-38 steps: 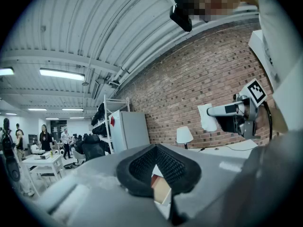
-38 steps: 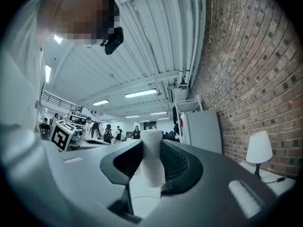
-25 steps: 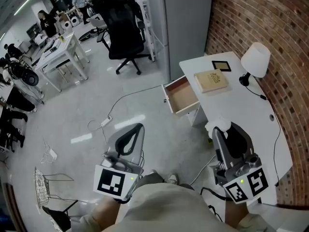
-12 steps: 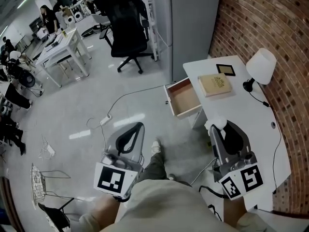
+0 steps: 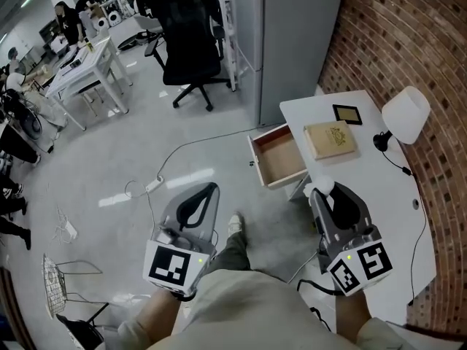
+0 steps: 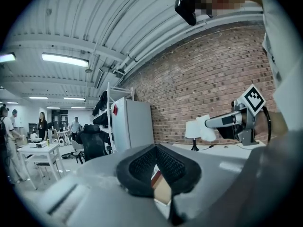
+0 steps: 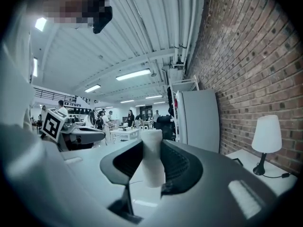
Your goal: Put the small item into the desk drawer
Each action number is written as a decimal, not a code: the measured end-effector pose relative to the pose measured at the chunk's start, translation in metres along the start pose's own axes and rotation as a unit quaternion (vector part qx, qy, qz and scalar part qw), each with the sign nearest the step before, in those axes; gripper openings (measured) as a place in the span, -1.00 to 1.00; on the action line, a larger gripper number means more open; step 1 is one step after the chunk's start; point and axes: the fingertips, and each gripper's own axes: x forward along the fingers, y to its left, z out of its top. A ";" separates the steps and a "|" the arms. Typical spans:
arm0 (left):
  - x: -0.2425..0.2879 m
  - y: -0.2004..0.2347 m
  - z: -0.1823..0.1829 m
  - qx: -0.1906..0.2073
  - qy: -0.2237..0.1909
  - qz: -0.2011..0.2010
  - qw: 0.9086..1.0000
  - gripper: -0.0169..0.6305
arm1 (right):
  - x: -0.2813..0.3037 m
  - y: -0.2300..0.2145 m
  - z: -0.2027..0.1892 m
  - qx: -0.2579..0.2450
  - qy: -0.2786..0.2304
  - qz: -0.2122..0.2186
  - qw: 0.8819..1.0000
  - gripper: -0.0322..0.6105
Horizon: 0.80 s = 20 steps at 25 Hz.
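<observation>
Pale grey office floor (image 5: 109, 166), with a black chair (image 5: 191, 53) and a loose cable (image 5: 184, 150) at left, brick wall (image 5: 408, 42) at right. The left gripper (image 5: 206, 190) hangs over the floor, jaws pressed together. The wooden drawer (image 5: 281, 157) stands open from the white desk (image 5: 379, 195), which bears a book (image 5: 330, 139), a frame (image 5: 347, 113) and a lamp (image 5: 406, 115). Nearer, at the desk's edge, the right gripper (image 5: 319, 192) pinches the small white roll-like item (image 5: 324, 185).

We look steeply down from the head, the white desk (image 5: 394, 203) at frame right. Both gripper views sit close behind their jaws, facing level; all three share the lamp (image 5: 406, 115)
</observation>
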 end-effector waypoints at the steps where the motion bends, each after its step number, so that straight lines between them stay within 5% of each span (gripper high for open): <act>1: 0.010 0.007 -0.002 -0.002 0.004 -0.003 1.000 -0.94 | 0.012 -0.004 -0.003 0.004 0.008 -0.001 1.000 -0.51; 8: 0.087 0.066 -0.028 -0.023 0.044 -0.029 0.998 -0.94 | 0.112 -0.033 -0.029 0.028 0.067 -0.012 0.997 -0.51; 11: 0.124 0.096 -0.043 -0.003 0.056 -0.050 0.997 -0.94 | 0.158 -0.049 -0.048 0.035 0.097 -0.024 0.994 -0.51; 20: 0.229 0.155 -0.109 -0.032 0.126 -0.098 0.987 -0.94 | 0.277 -0.103 -0.136 0.091 0.202 -0.061 0.973 -0.51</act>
